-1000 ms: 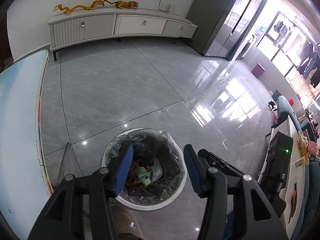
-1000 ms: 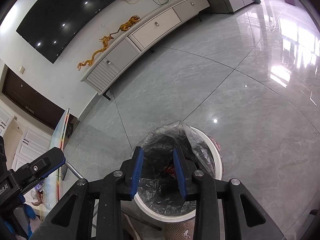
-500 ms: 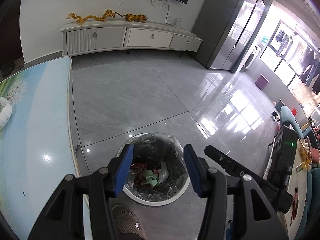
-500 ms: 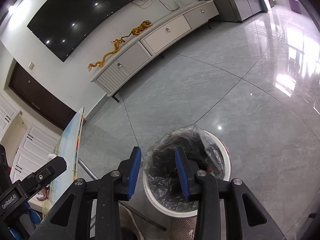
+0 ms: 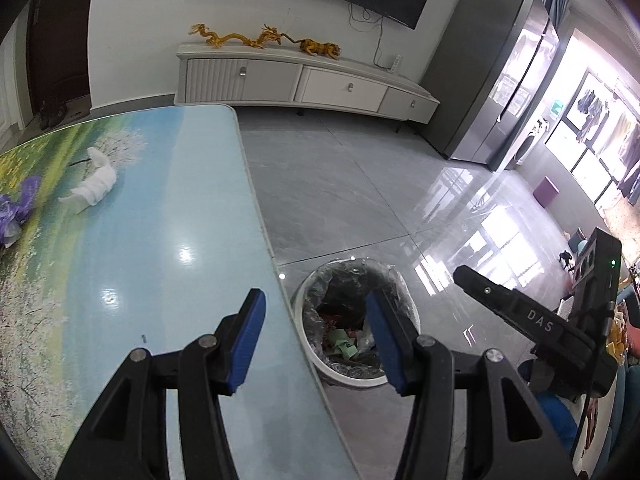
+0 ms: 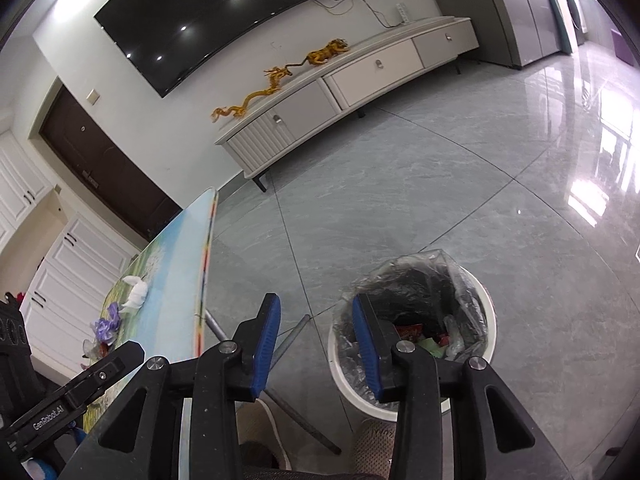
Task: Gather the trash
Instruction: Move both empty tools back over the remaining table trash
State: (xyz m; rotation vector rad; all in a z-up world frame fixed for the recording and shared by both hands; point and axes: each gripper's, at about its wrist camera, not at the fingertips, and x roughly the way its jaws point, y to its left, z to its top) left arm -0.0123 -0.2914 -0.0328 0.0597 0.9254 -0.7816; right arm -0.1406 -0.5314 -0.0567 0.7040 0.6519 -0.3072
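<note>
A white trash bin (image 5: pixel 316 356) lined with a clear bag stands on the floor beside the table and holds scraps; it also shows in the right wrist view (image 6: pixel 486 316). My left gripper (image 5: pixel 314 334) is open and empty, over the table's right edge and the bin. My right gripper (image 6: pixel 316 340) is open and empty, above the floor just left of the bin. On the table (image 5: pixel 168 264) lie a crumpled white tissue (image 5: pixel 94 188) and a purple wrapper (image 5: pixel 18 208) at the far left. Both also show in the right wrist view, the tissue (image 6: pixel 136 292) and the wrapper (image 6: pixel 106 326).
The table has a glossy landscape print and a metal leg (image 6: pixel 296 334). A white TV cabinet (image 5: pixel 304 84) with golden dragon figures stands at the far wall. A grey fridge (image 5: pixel 492 92) is at the right. Slippered feet (image 6: pixel 374 446) are below the bin.
Both grippers have risen and swung left, away from directly above the bin. The table top with the tissue and purple wrapper has come into view. Both stay open and empty.
</note>
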